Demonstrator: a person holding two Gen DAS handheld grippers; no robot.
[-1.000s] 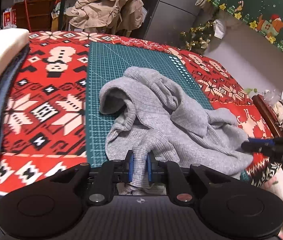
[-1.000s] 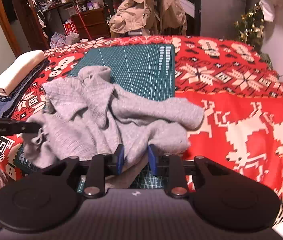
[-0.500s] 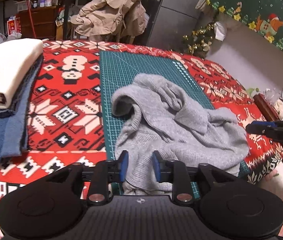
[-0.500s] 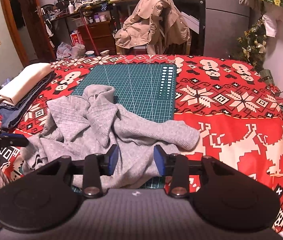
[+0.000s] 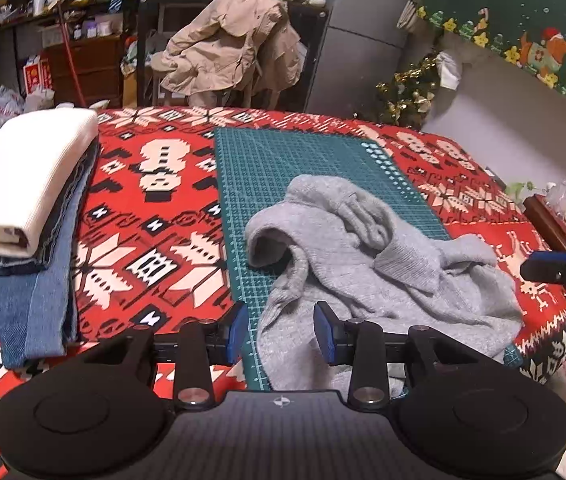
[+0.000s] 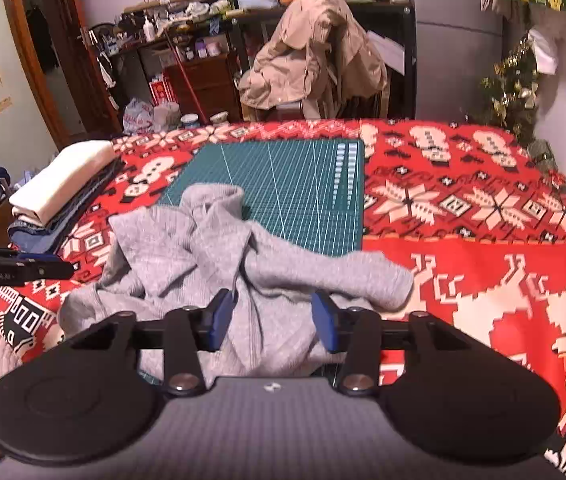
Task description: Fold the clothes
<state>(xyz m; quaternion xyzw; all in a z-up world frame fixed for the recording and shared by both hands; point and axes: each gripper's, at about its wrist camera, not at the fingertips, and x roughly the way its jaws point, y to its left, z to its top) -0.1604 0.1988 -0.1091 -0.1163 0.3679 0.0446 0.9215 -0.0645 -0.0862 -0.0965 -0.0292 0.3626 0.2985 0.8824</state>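
The grey sweater [image 5: 383, 264] was left crumpled on the green mat [image 5: 283, 160]; both left tongs [image 5: 281, 332] and right tongs [image 6: 271, 320] were held spread apart above its near edge, gripping nothing.

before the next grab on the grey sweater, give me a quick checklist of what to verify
1. Left gripper open: ok, jaws apart with cloth between them.
2. Right gripper open: ok, jaws apart over the near edge.
3. Grey sweater laid flat: not ok, crumpled in a heap.
4. Sweater wholly on the green cutting mat: not ok, one side spills onto the red tablecloth.
5. Folded stack out of the way: ok, apart at the left.
6. Which edge is the hem: cannot tell.
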